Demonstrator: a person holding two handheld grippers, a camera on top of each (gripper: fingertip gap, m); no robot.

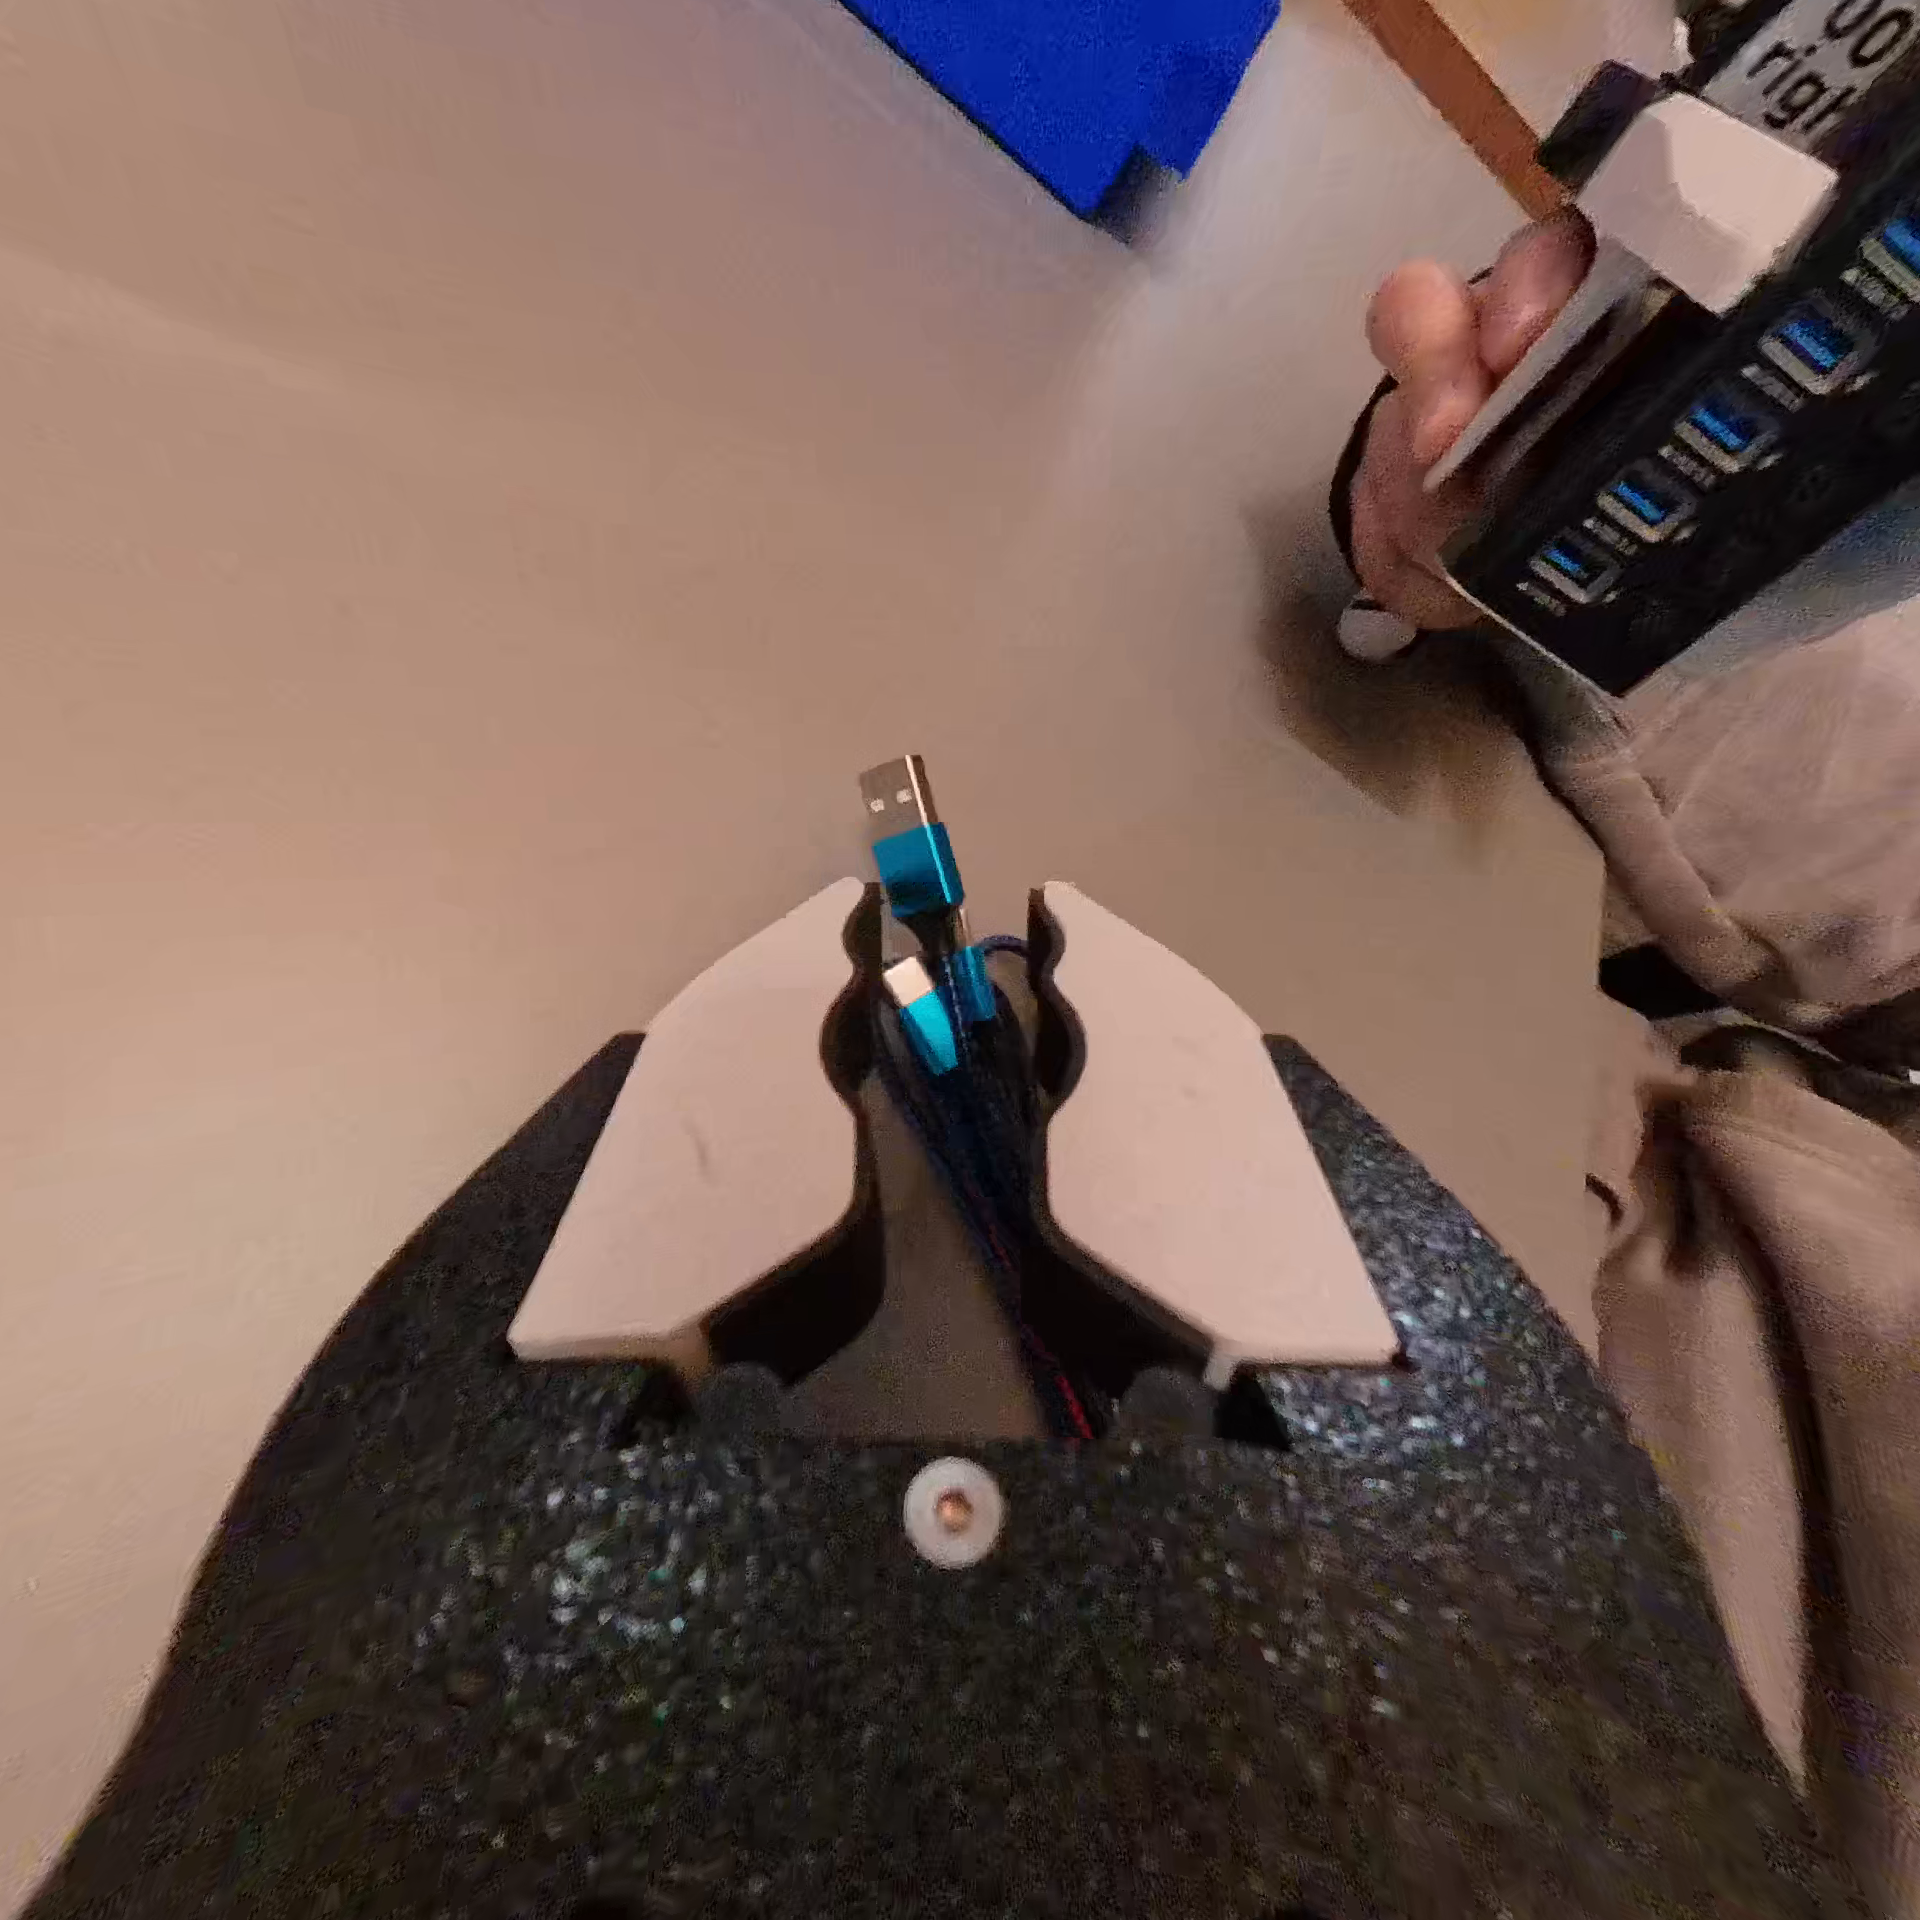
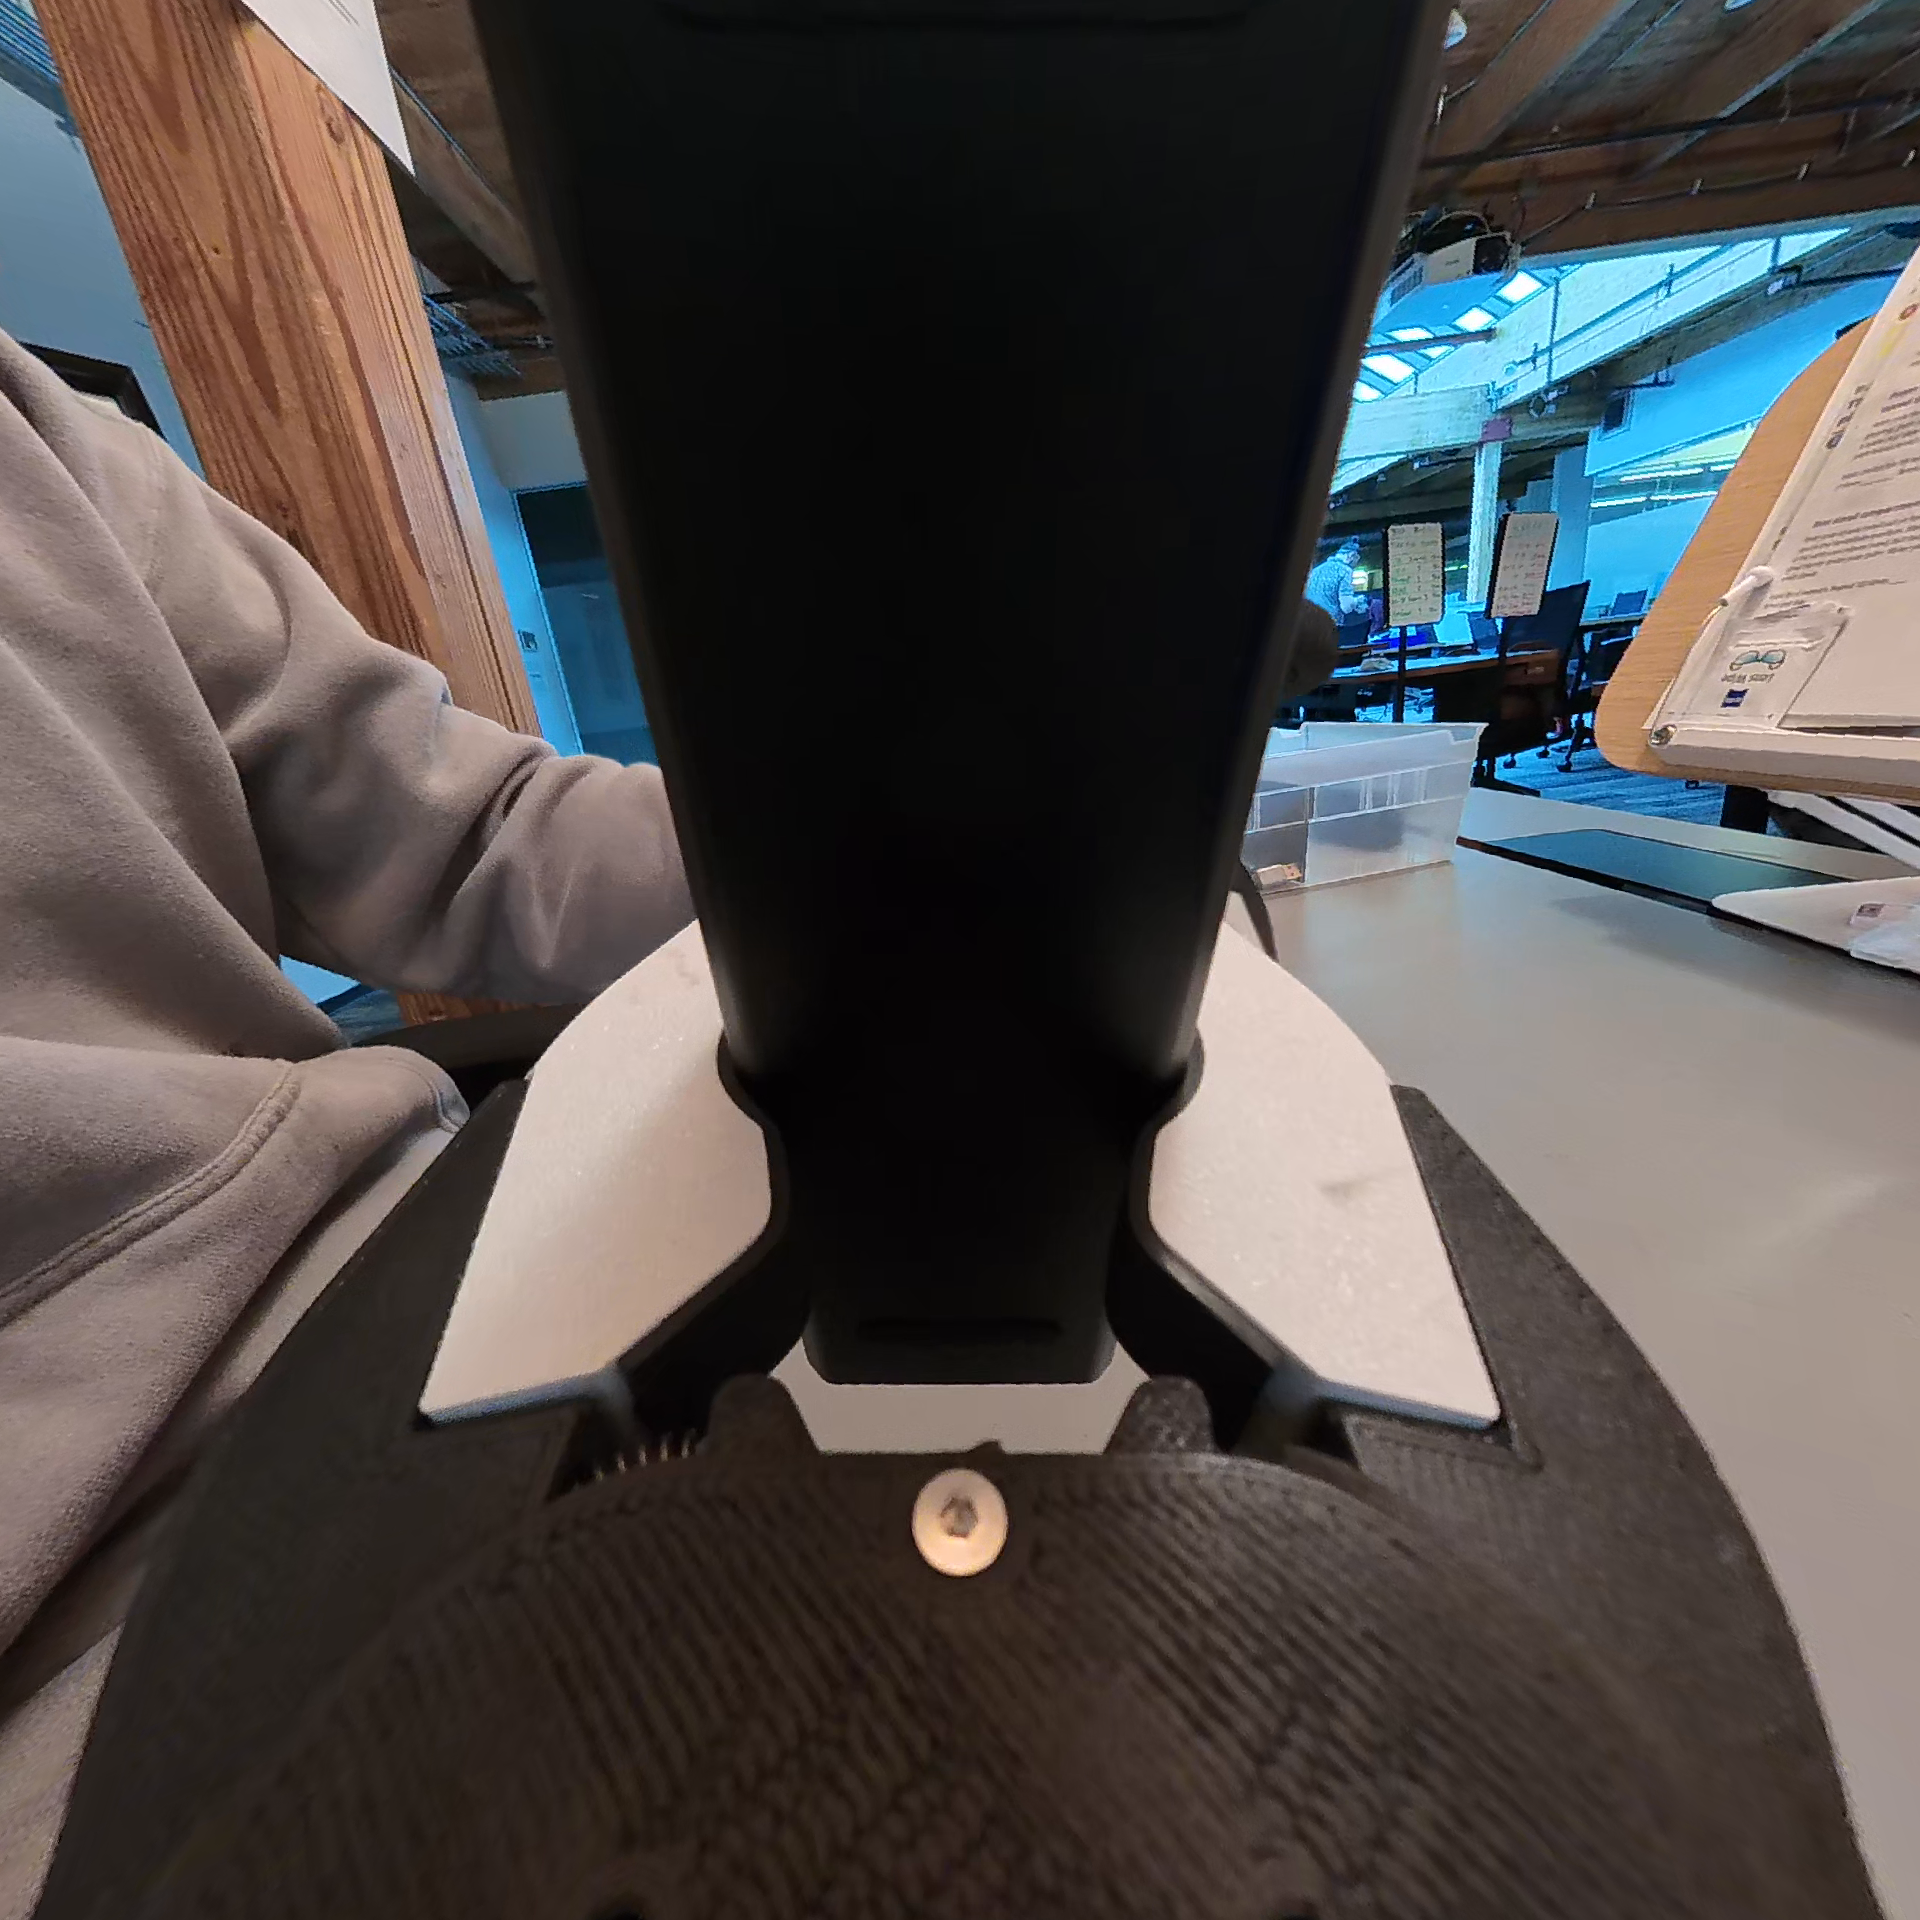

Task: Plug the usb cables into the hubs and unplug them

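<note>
My left gripper [image 1: 948, 894] is shut on a dark braided USB cable [image 1: 987, 1164]. Its teal-collared USB-A plug [image 1: 906, 831] sticks out past the fingertips, pointing up and away. A second small teal plug [image 1: 923, 1013] lies between the fingers. My right gripper [image 2: 956, 997] is shut on a long black USB hub [image 2: 956, 540] that fills the middle of the right wrist view. In the left wrist view the hub [image 1: 1704, 447] is at the upper right, held in the air, with a row of several blue ports facing the plug. Plug and hub are well apart.
A beige tabletop [image 1: 520, 520] lies under the left gripper, with a blue block [image 1: 1070, 83] at the far edge. A person's hand [image 1: 1444, 416] and grey sleeve [image 1: 1766, 883] are on the right. A clear plastic bin [image 2: 1361, 800] and a tilted board with papers [image 2: 1787, 623] stand on the table.
</note>
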